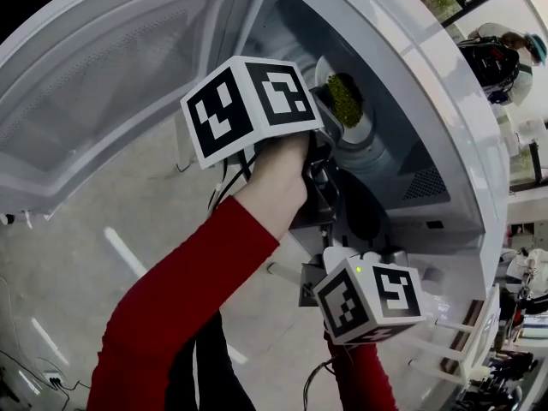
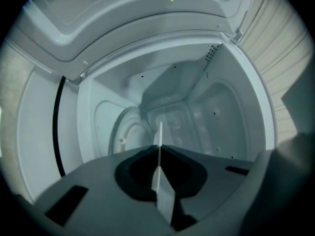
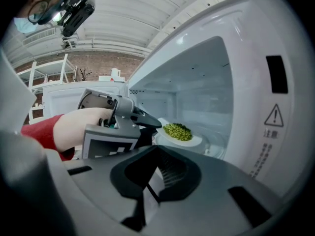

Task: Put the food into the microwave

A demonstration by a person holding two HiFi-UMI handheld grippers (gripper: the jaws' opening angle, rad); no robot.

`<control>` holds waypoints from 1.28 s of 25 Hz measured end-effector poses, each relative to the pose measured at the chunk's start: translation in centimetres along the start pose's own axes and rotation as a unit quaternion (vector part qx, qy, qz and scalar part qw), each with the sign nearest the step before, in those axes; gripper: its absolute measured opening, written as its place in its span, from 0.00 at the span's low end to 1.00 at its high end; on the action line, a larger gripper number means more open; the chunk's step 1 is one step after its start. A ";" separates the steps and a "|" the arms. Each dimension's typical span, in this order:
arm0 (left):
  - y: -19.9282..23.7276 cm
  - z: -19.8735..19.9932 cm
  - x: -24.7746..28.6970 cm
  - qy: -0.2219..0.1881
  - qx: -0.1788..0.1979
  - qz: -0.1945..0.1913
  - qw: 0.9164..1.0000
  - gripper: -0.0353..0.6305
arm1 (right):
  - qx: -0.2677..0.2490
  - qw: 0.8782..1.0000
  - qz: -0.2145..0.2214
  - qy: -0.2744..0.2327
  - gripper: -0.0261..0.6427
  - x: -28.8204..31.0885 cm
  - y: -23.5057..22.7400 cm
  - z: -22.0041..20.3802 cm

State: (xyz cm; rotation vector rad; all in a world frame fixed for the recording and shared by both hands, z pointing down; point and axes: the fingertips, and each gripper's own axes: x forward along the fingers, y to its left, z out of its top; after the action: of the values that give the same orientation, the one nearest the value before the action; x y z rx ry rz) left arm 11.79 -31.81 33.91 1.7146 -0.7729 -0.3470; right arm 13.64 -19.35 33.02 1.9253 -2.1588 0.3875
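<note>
The white microwave (image 1: 445, 127) stands with its door (image 1: 103, 84) swung wide to the left. My left gripper (image 2: 158, 151) is shut on the rim of a white plate (image 1: 358, 128), seen edge-on (image 2: 159, 134) in the left gripper view. The plate carries green food (image 3: 177, 131) and sits inside the cavity, over the round turntable (image 2: 125, 132). My right gripper (image 3: 156, 156) stays outside the opening on the right, jaws together and holding nothing; its marker cube (image 1: 372, 302) shows low in the head view.
The microwave's right front panel (image 3: 275, 132) bears a warning label close to my right gripper. A white rack (image 1: 462, 341) stands at the lower right. A person (image 1: 505, 58) is in the background. Cables (image 1: 43, 375) lie on the floor.
</note>
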 end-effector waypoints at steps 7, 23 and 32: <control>0.4 -0.3 0.2 0.013 0.028 0.034 0.999 0.09 | -0.003 1.000 -0.010 0.005 0.06 0.0 -0.5 0.2; 0.5 0.4 0.5 0.034 0.156 0.080 0.984 0.09 | -0.014 0.999 -0.045 0.020 0.06 -0.3 -1.6 0.6; 0.5 0.2 0.8 0.058 0.197 0.105 0.973 0.11 | -0.019 0.998 -0.052 0.027 0.06 -0.2 -2.1 0.8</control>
State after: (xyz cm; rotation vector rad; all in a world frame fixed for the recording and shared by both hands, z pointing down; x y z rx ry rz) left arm 12.07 -32.57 34.49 1.9771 -0.9738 0.0577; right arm 15.72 -19.64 32.32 1.9719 -2.0084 0.3719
